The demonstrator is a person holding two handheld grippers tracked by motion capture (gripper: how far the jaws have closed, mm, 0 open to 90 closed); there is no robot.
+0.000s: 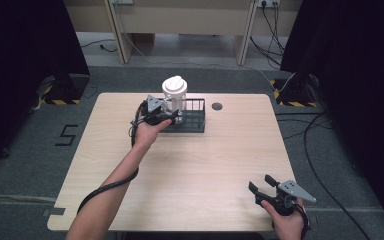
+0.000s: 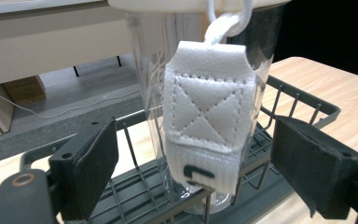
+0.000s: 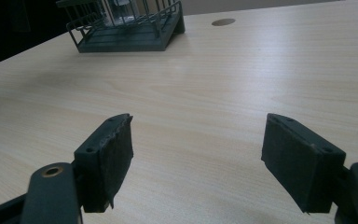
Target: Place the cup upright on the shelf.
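L gripper (image 2: 193, 158) jaws spread wide either side of clear tumbler (image 2: 200, 107) w/ white lid, standing upright in dark wire rack (image 1: 190, 120) at table's far edge. R gripper (image 3: 198, 163) also agape, idle near front. Risk: clamping the dangling white strap tab (image 2: 207, 116) instead of the body, so the cup could slip or tip

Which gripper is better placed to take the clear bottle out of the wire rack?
Probably the left gripper: its open jaws flank the clear bottle standing in the wire rack. The right gripper is open over bare table near the person's edge.
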